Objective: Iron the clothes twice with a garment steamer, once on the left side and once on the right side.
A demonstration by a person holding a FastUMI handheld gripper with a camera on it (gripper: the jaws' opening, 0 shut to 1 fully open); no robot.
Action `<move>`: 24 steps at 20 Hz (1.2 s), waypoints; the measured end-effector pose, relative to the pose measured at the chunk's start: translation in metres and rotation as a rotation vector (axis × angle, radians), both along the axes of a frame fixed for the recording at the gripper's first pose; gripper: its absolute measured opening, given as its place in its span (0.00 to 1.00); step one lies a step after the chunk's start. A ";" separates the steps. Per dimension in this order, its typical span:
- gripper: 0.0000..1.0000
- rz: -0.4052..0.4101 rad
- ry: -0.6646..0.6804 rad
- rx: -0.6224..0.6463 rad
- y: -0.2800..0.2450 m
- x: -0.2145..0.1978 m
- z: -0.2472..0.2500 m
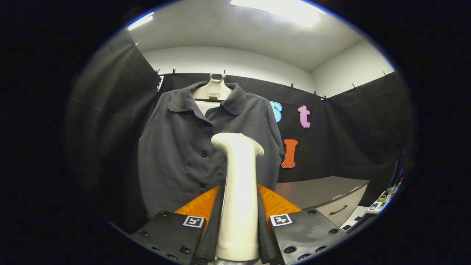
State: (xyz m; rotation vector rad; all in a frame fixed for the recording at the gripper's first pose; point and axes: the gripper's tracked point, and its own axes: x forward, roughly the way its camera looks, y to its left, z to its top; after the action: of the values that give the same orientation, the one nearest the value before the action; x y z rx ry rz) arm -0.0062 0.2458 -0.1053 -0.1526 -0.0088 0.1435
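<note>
A dark grey button-up shirt (176, 147) hangs on a pale hanger (213, 90) against the booth's black wall, straight ahead. A cream garment steamer (239, 191) stands upright between my fingers, its flared head (237, 141) pointing at the shirt's button line near mid-chest. My gripper (239, 206) is shut on the steamer's handle, with both fingers pressing its sides. Whether the head touches the fabric is unclear.
A grey-brown cabinet (331, 198) with a drawer handle stands low to the right of the shirt. Beyond it, at the far right, a white surface (381, 204) holds small coloured items. Black cloth walls close in on the left and right.
</note>
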 end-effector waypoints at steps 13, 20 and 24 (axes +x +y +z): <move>0.51 0.015 0.031 -0.052 0.024 0.029 -0.025; 0.51 0.001 0.088 -0.083 0.019 0.012 -0.053; 0.51 -0.005 0.124 -0.090 0.015 0.005 -0.070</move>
State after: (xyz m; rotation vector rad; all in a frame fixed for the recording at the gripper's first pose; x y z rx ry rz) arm -0.0015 0.2613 -0.1749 -0.2337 0.1214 0.1481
